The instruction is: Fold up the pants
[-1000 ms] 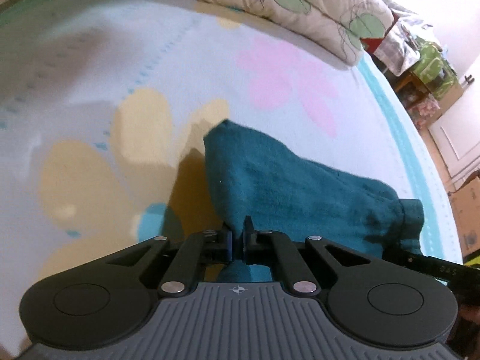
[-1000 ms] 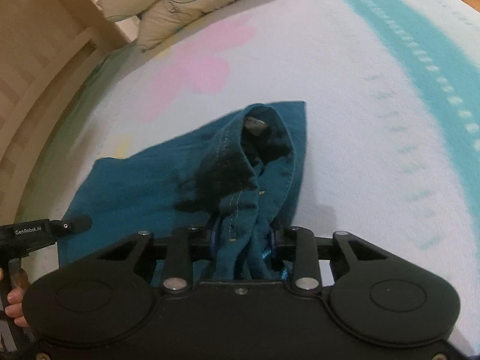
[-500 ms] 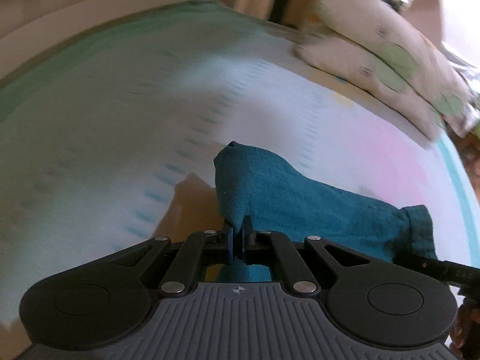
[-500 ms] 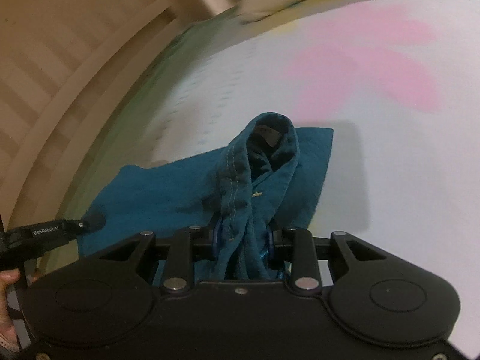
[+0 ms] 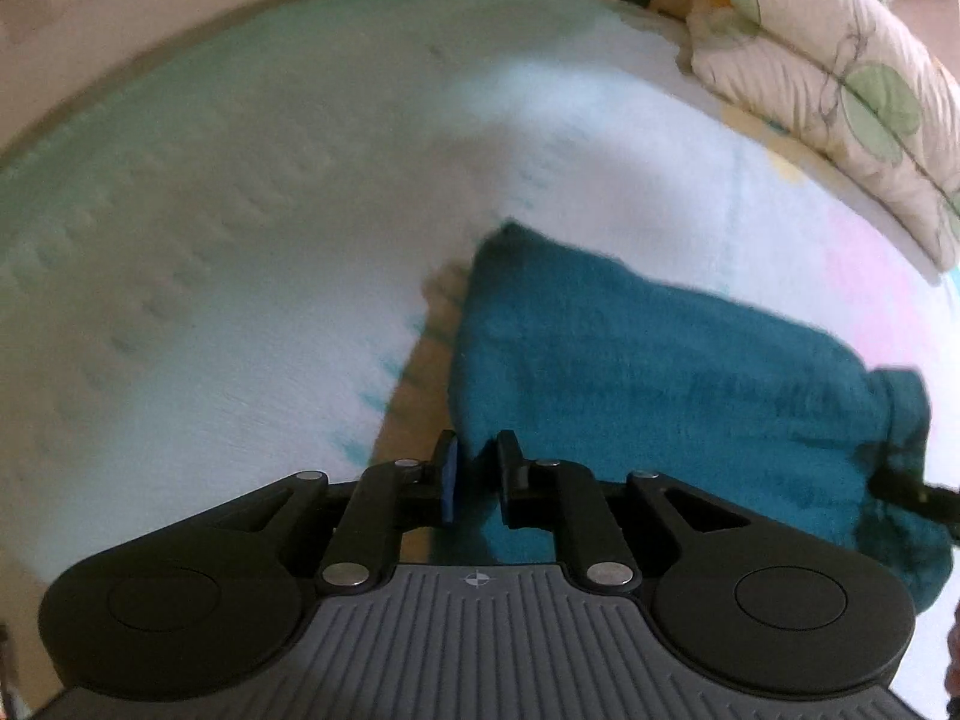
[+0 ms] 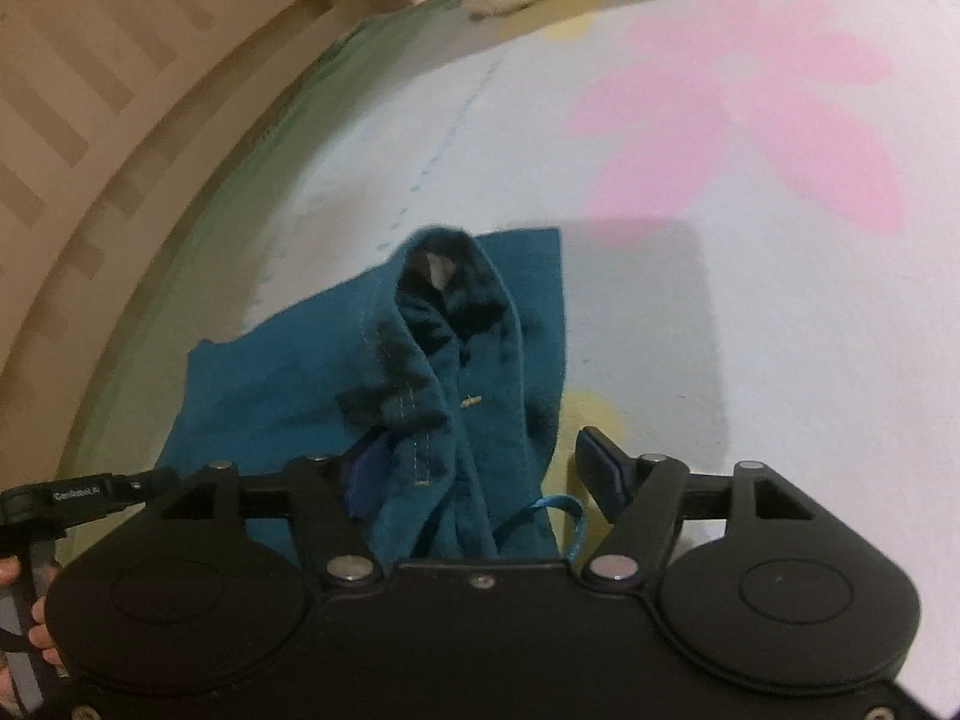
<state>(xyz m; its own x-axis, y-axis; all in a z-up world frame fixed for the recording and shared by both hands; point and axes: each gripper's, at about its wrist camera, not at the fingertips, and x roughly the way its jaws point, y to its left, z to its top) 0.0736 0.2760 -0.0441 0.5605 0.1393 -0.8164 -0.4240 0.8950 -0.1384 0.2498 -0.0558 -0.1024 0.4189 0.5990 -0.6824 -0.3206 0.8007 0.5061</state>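
Observation:
Teal pants [image 5: 660, 372] lie folded on the flowered bed sheet [image 5: 240, 300]. My left gripper [image 5: 477, 474] sits at their near left corner. Its jaws are opening, with a narrow gap and the cloth's edge lying loose between them. In the right wrist view the pants [image 6: 270, 384] end in a bunched waistband [image 6: 444, 324] that lies between the fingers of my right gripper [image 6: 480, 456]. Those jaws are opening wide, and the right pad [image 6: 600, 468] stands clear of the cloth. A blue drawstring [image 6: 570, 516] loops out near it.
Leaf-print pillows [image 5: 840, 60] lie at the head of the bed. A wooden bed frame [image 6: 90, 120] runs along the far side. The sheet [image 6: 750, 108] spreads wide to the right of the pants. A hand [image 6: 36, 618] holds the left gripper's handle.
Both grippers carried the pants sideways across the bed, then stopped. The right jaws have let go of the waistband bunch and spread wide; the left jaws have parted slightly.

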